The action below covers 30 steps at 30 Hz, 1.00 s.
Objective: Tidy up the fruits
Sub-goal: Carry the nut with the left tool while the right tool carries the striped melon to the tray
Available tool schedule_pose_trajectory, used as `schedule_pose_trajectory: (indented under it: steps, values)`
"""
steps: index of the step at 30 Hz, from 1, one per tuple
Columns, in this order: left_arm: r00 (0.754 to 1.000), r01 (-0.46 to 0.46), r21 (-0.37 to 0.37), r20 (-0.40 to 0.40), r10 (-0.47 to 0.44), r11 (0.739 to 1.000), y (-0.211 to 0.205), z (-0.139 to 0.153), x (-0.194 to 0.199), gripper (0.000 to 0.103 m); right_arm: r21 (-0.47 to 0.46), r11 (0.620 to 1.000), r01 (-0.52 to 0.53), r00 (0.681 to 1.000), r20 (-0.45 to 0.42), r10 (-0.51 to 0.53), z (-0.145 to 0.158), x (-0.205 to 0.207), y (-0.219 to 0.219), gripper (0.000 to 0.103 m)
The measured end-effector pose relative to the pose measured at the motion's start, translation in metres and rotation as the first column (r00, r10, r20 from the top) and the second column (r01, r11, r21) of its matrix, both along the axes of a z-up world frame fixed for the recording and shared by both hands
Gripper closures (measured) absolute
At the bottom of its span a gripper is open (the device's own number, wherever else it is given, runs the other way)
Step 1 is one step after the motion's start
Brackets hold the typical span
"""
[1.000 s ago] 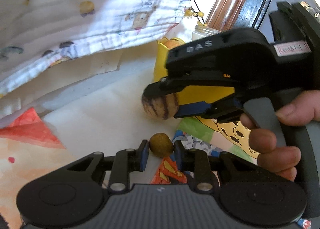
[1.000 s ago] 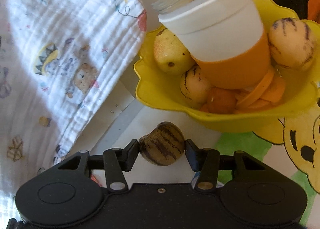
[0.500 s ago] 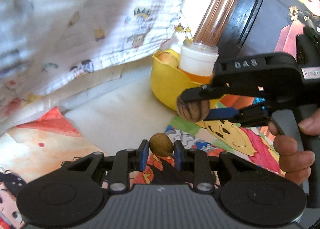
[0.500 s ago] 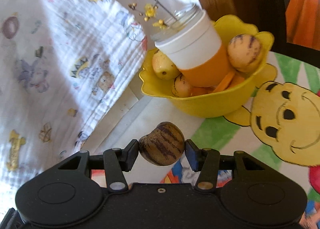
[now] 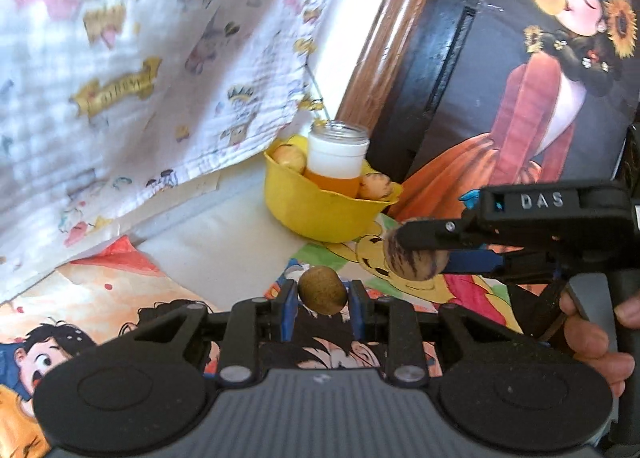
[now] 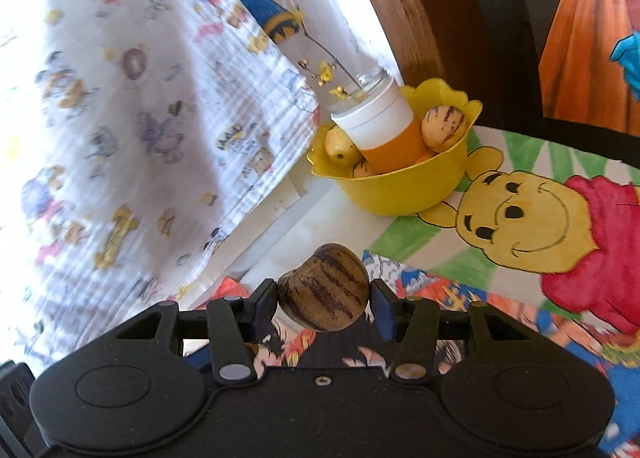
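My left gripper [image 5: 322,298] is shut on a small brown kiwi [image 5: 322,295], held above the cartoon-print table. My right gripper [image 6: 324,300] is shut on a brown striped melon-like fruit [image 6: 325,292]; it also shows in the left wrist view [image 5: 414,260], to the right of the kiwi. A yellow bowl [image 5: 320,210] [image 6: 404,194] stands further back, holding several pale striped fruits [image 6: 443,128] and a white-and-orange jar [image 6: 384,130]. Both grippers are well short of the bowl.
A white printed cloth [image 5: 140,70] hangs on the left, reaching down near the bowl [image 6: 120,118]. A dark wooden frame and a picture of a girl [image 5: 560,70] stand behind. The table carries a Winnie-the-Pooh drawing [image 6: 520,226].
Both grippers have pulled back and away from the yellow bowl, each still holding its fruit. The bowl now looks smaller and farther.
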<state>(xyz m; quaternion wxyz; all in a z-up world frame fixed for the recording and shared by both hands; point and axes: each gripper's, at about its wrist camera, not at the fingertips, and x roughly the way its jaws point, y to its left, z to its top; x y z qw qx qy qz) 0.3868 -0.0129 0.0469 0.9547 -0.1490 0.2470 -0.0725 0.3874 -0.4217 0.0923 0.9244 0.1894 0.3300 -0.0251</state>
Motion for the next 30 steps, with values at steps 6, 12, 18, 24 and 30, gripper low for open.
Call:
schedule_pose_trajectory:
  steps: [6, 12, 18, 24, 30]
  values:
    - [0.999, 0.022, -0.004, 0.031, -0.022, 1.0, -0.01, 0.016, -0.036, 0.073, -0.036, 0.999, -0.011, 0.999, 0.036, 0.012, 0.008, -0.055, 0.012, 0.05]
    - [0.998, 0.041, -0.001, 0.056, -0.041, 0.999, -0.02, 0.029, -0.074, 0.073, -0.043, 0.999, -0.011, 0.998, 0.056, 0.013, 0.013, -0.101, 0.023, 0.05]
    - [0.995, 0.06, 0.014, 0.079, -0.061, 0.998, -0.028, 0.036, -0.107, 0.073, -0.07, 0.997, 0.011, 0.996, 0.09, -0.005, 0.021, -0.143, 0.031, 0.05]
    - [0.993, 0.075, 0.015, 0.09, -0.076, 0.997, -0.035, 0.038, -0.134, 0.073, -0.092, 0.995, 0.035, 0.993, 0.113, -0.024, 0.022, -0.178, 0.035, 0.05]
    - [0.989, 0.101, 0.029, 0.104, -0.103, 0.994, -0.043, 0.033, -0.157, 0.073, -0.122, 0.991, 0.045, 0.99, 0.138, -0.028, 0.015, -0.209, 0.04, 0.05]
